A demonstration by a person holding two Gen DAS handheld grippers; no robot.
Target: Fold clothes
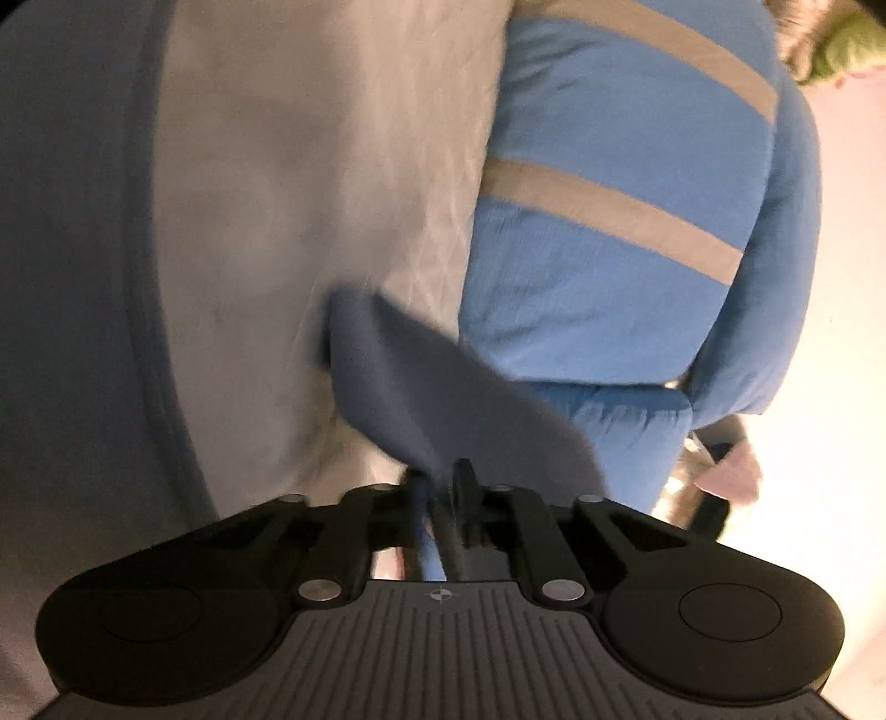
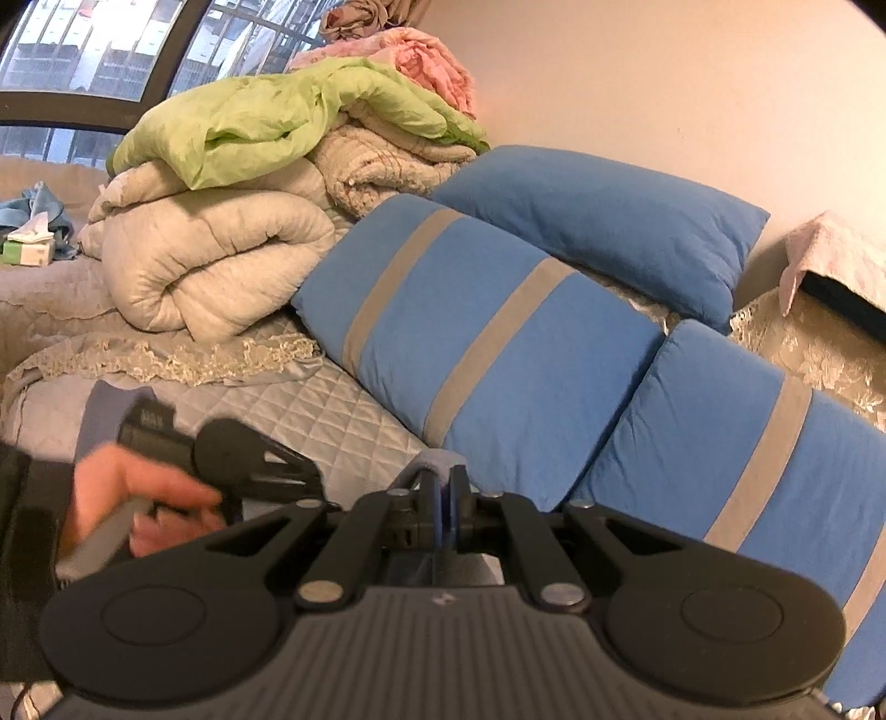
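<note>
Blue-grey garment (image 1: pixel 421 382), motion-blurred, mostly hidden beyond left gripper (image 1: pixel 443 482) fingers

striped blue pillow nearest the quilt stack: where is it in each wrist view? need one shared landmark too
Left wrist: the striped blue pillow fills the upper right, above the left gripper.
Right wrist: same pillow at centre, right of the rolled quilts.
Shared landmark: the green quilt, far top right in the left view, top left in the right.
</note>
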